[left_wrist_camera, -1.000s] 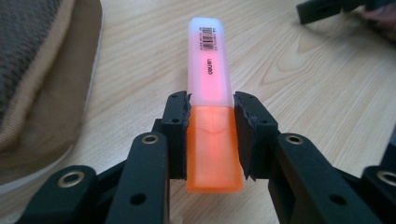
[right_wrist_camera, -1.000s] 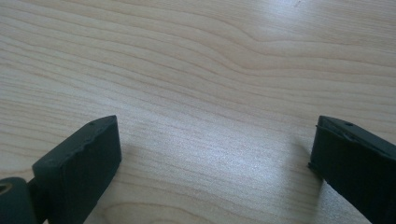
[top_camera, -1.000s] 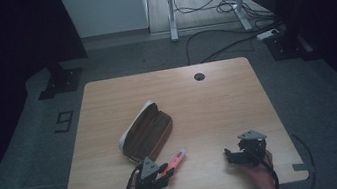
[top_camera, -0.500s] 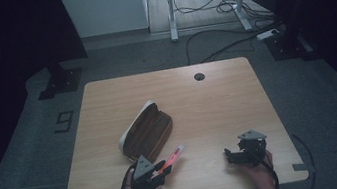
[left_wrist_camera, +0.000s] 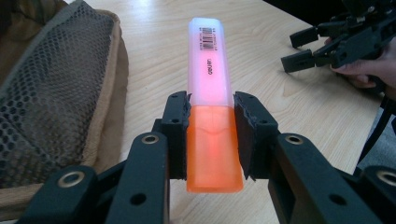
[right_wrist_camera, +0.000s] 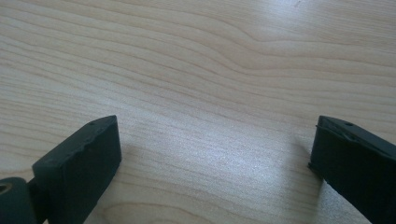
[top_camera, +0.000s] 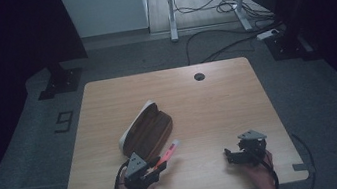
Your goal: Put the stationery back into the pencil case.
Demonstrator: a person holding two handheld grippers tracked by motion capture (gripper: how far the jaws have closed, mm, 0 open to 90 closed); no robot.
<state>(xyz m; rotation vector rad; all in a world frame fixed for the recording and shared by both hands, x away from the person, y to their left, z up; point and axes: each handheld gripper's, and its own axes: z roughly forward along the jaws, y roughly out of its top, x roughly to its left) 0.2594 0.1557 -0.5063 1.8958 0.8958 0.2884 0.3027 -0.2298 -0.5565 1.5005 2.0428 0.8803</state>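
Left gripper (top_camera: 154, 165) drawn back slightly, highlighter (left_wrist_camera: 211, 98) clamped, right gripper (top_camera: 233, 154) unmoved

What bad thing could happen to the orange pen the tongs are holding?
It might slip or tip. The left tongs pinch the highlighter near its orange end, so most of it sticks out forward unsupported. It could also bump the brown pouch lying close beside it if swung that way. The right tongs are open and apart on the table, so they probably could not catch it.
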